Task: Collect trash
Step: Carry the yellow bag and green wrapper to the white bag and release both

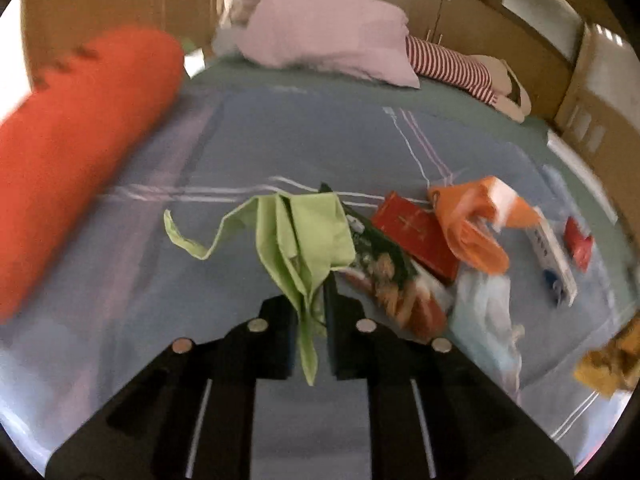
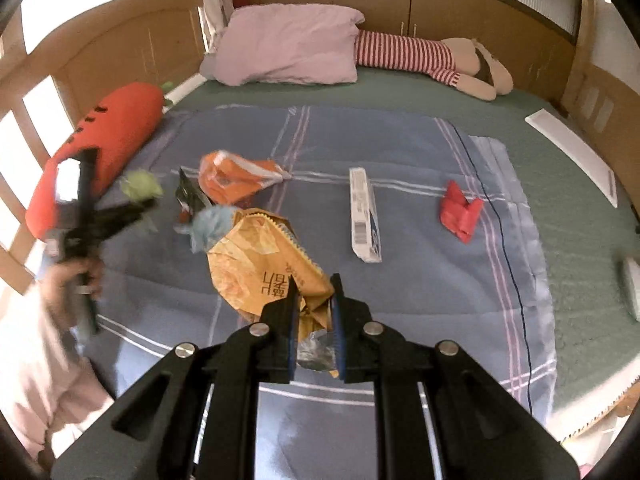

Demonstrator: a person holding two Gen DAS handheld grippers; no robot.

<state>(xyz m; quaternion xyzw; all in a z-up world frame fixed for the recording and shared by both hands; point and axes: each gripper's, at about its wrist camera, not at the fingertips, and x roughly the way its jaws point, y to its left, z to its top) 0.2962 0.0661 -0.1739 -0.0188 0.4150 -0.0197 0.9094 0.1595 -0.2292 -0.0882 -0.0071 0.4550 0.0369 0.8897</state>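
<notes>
With the left gripper point(image 1: 311, 320) pinching a green paper scrap point(image 1: 308, 236) and the right gripper point(image 2: 316, 320) clamped on a crumpled yellow bag point(image 2: 260, 268), the long white box point(image 2: 364, 216) lies ahead of the right jaws, lengthwise away from them, probably nearer that hand.

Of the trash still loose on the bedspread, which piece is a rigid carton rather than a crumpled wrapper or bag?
The long white box, lying flat near the bedspread's middle. It keeps straight edges; the orange bag and red wrapper are crumpled.
</notes>
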